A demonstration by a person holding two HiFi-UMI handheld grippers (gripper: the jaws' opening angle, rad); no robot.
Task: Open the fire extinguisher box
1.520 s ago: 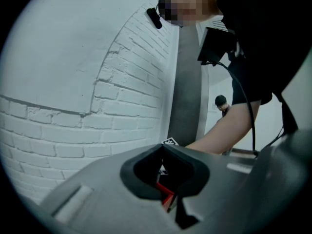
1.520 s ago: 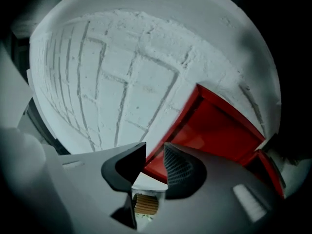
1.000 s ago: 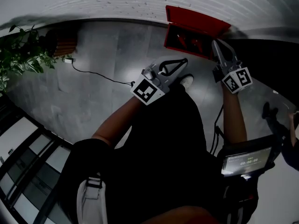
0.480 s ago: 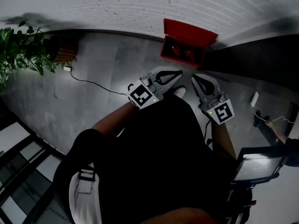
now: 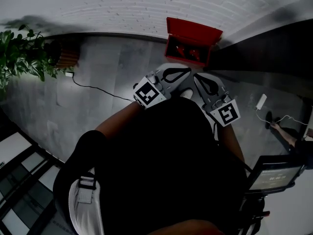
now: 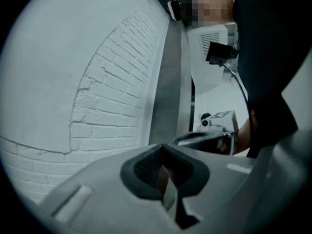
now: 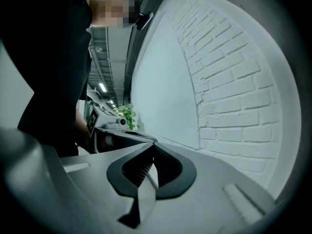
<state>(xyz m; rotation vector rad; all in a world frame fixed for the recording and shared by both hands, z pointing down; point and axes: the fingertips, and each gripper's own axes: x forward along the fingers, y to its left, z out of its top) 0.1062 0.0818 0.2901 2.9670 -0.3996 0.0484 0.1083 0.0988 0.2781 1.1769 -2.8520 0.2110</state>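
The red fire extinguisher box [image 5: 191, 39] stands on the floor against the white brick wall, its lid raised and red extinguishers showing inside. Both grippers are held close to my body, short of the box and apart from it. My left gripper [image 5: 188, 72] is shut with nothing in it; in its own view its jaws [image 6: 164, 149] meet in front of the brick wall. My right gripper [image 5: 197, 77] is also shut and empty, its tips [image 7: 153, 148] together. Each gripper view shows the other gripper [image 6: 214, 136] [image 7: 113, 130] alongside.
A leafy plant [image 5: 23, 58] stands at the left wall, with a black cable [image 5: 100, 83] trailing over the grey floor. A white adapter [image 5: 260, 101] lies at the right by a dark wall panel [image 5: 264, 48]. A lit screen [image 5: 274, 176] is at my right hip.
My right gripper has drawn back from beside the box toward my body and now sits next to the left gripper. The left gripper has barely moved.
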